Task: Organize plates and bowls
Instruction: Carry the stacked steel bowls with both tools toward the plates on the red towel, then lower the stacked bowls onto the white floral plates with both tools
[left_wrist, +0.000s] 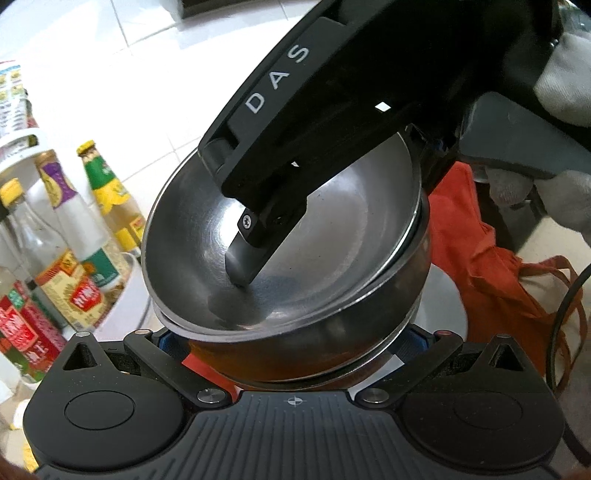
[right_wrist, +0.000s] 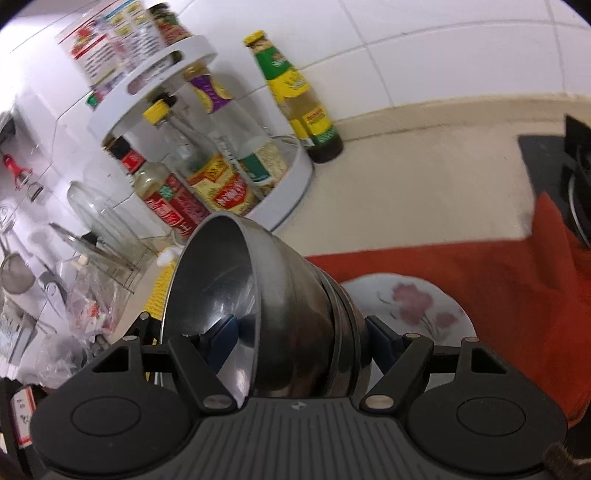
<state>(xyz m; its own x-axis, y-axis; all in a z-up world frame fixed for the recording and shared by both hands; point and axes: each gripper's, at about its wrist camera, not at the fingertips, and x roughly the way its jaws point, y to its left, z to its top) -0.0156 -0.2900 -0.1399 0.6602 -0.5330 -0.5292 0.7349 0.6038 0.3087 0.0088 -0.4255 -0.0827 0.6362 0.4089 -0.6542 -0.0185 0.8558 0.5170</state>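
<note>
1. The stack of steel bowls (right_wrist: 280, 314) is tilted on its side in the right wrist view, mouth to the left, bases to the right; at least two or three nested rims show
2. The right gripper (right_wrist: 303, 332) has its jaws closed across the stack: one blue pad sits inside the innermost bowl, the other presses the outer base, so the grip runs along the stack's axis
3. In the left wrist view the same stack (left_wrist: 288, 258) lies straight ahead, mouth towards the camera, with the right gripper's finger (left_wrist: 251, 251) reaching down into the bowl
4. The left gripper (left_wrist: 291, 339) has its jaws spread wide on either side of the stack's lower wall; whether the pads touch the metal I cannot tell
5. A flowered plate (right_wrist: 410, 302) lies on the red cloth (right_wrist: 480, 280) just behind the stack, on the base side
6. My judgement: the right hand carries the load, so setting the bowls down means turning the mouth upward first
</note>
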